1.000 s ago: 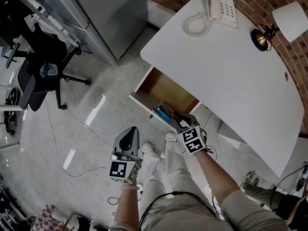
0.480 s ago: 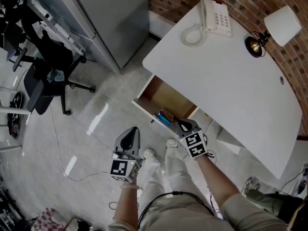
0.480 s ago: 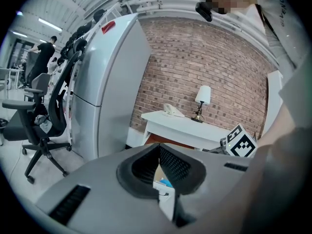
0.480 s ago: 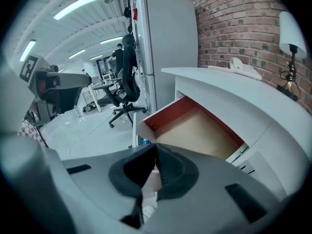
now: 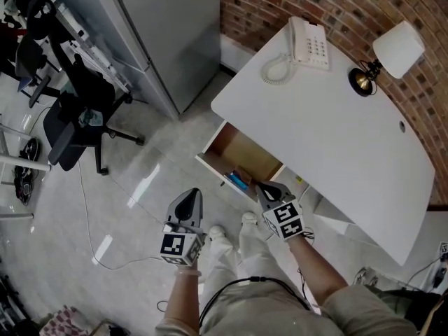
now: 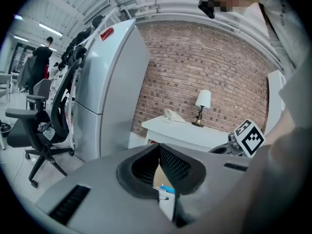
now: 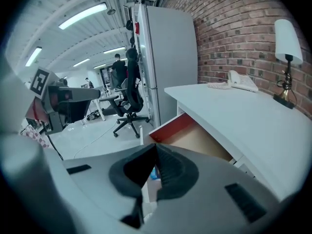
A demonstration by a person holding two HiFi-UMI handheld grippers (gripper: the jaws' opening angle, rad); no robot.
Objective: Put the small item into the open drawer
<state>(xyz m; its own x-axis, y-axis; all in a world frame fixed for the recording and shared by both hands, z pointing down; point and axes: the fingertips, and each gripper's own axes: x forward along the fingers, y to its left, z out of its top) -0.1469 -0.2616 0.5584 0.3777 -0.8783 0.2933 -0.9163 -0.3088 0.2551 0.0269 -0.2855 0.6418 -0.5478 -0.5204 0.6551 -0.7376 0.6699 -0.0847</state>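
The open drawer (image 5: 238,149) juts out of the white desk (image 5: 329,117), wood-coloured inside with a white front. A small blue item (image 5: 236,181) lies inside it near the front wall, and shows again as the blue item (image 7: 153,172) in the right gripper view. My right gripper (image 5: 262,187) hangs just in front of the drawer's right front corner, shut, nothing in it. My left gripper (image 5: 190,197) is over the floor to the left of the drawer, also shut and empty. Its own view looks along the closed left gripper (image 6: 159,149) toward the desk.
A white telephone (image 5: 311,42) and a brass lamp (image 5: 388,53) stand at the desk's far end by the brick wall. A grey cabinet (image 5: 161,33) rises left of the desk, a black office chair (image 5: 77,114) farther left. A cable (image 5: 91,222) lies on the floor.
The right gripper has drawn back a little from the drawer's front edge, toward me. The head view has shifted so more of the desk shows. The left gripper has hardly moved.
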